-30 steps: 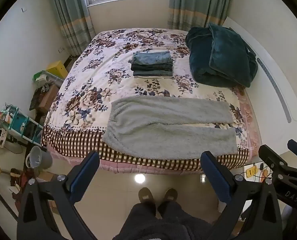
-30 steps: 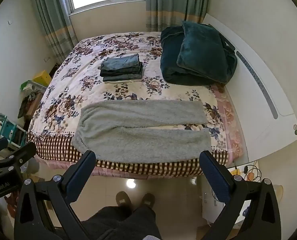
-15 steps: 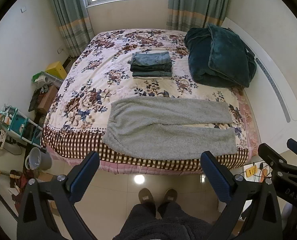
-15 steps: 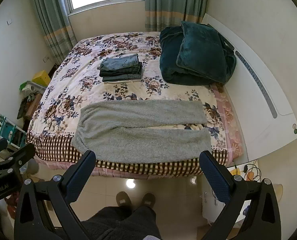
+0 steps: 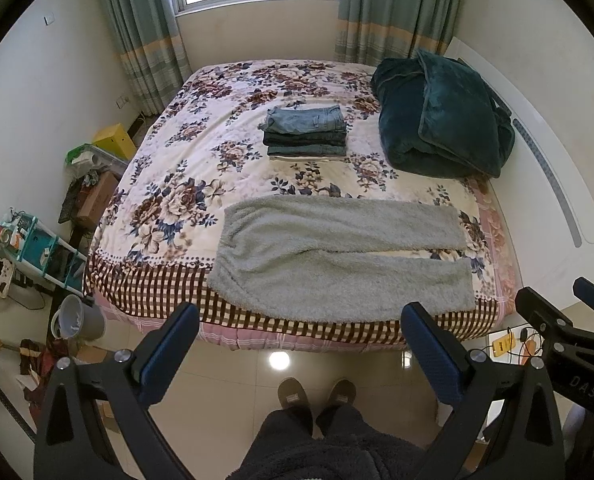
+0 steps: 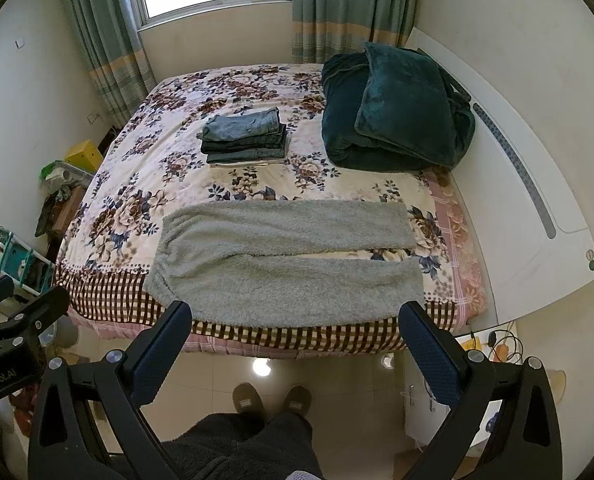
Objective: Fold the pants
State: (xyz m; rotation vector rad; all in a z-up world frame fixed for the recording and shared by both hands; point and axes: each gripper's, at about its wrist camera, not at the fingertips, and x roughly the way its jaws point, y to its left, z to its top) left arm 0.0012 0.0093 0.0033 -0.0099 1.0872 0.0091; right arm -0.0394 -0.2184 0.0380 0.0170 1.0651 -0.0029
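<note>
Grey fleece pants [image 5: 337, 256] lie flat across the near edge of the bed, waist to the left, both legs pointing right; they also show in the right wrist view [image 6: 285, 260]. My left gripper [image 5: 301, 320] is open and empty, held above the floor in front of the bed. My right gripper [image 6: 297, 318] is also open and empty, at about the same height and distance. Neither touches the pants. The right gripper shows at the right edge of the left wrist view [image 5: 565, 332].
A stack of folded jeans [image 5: 305, 132] sits mid-bed. A dark green folded blanket [image 5: 441, 120] lies at the far right by the white headboard [image 5: 557, 184]. The floral bedspread [image 5: 177, 168] covers the bed. A bucket [image 5: 77, 320] and shelf clutter stand on the left floor. My slippers [image 5: 317, 392] are below.
Both grippers have risen and tilted slightly, so the bed sits a little lower in the views. The pants have not moved.
</note>
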